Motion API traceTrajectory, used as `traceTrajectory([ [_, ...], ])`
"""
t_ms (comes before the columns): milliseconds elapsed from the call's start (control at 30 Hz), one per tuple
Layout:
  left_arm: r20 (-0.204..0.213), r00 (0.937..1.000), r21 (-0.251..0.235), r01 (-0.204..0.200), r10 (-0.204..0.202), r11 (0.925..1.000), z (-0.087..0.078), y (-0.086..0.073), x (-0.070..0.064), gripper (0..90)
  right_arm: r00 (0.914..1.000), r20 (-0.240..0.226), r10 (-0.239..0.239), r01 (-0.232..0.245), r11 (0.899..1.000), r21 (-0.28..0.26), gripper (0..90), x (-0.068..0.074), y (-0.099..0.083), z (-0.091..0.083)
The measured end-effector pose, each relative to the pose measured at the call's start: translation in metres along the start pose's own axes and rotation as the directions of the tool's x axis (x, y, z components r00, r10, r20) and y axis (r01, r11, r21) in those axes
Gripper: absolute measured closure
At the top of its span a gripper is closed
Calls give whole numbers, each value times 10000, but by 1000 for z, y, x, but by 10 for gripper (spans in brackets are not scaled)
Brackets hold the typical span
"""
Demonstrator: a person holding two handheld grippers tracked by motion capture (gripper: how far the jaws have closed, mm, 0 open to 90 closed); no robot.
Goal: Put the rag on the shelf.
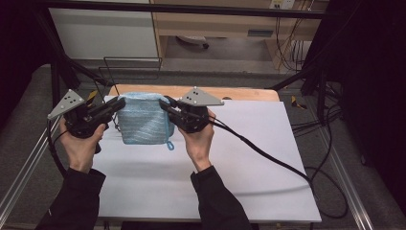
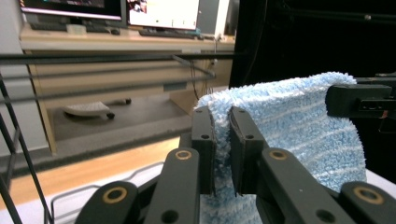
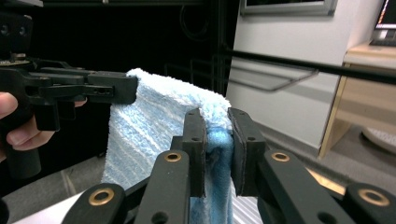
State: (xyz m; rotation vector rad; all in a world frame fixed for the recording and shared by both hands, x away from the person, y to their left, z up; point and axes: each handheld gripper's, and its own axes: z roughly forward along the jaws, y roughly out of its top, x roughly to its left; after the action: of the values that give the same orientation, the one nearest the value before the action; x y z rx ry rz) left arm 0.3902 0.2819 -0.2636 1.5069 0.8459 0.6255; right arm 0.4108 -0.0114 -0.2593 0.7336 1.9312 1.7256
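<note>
Light blue striped terry towel (image 1: 142, 120) was held stretched above white table sheet (image 1: 249, 163), upper corners pinched: left gripper (image 1: 116, 105) clamped on one, right gripper (image 1: 166, 104) on other. Spread probably kept for draping over black wire rack (image 1: 131, 67) behind.

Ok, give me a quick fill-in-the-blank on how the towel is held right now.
1. The left tool and the right tool each pinch a top ____ of the towel.
2. The towel's colour is light ____.
3. The towel hangs over a ____ sheet on the table.
4. A small ____ dangles from the towel's lower right corner in the high view.

Missing words: corner; blue; white; loop
</note>
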Motion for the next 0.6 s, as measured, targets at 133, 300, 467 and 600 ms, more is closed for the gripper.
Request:
traceTrajectory([
  [133,-146,9998,-241,-123,119,9996,0,9,1,815,9999,70,-122,123,9998,-183,786,0,9,3],
  [300,-270,9996,-502,-126,112,9987,-1,19,4,815,9993,153,-331,337,9988,-368,787,0,23,8],
  [467,-395,9992,-771,-148,118,9969,-1,30,9,815,9985,225,-494,506,9973,-538,787,0,36,14],
  [600,-510,9986,-979,-195,145,9950,-1,39,13,815,9983,245,-526,542,9961,-701,787,0,45,19],
])
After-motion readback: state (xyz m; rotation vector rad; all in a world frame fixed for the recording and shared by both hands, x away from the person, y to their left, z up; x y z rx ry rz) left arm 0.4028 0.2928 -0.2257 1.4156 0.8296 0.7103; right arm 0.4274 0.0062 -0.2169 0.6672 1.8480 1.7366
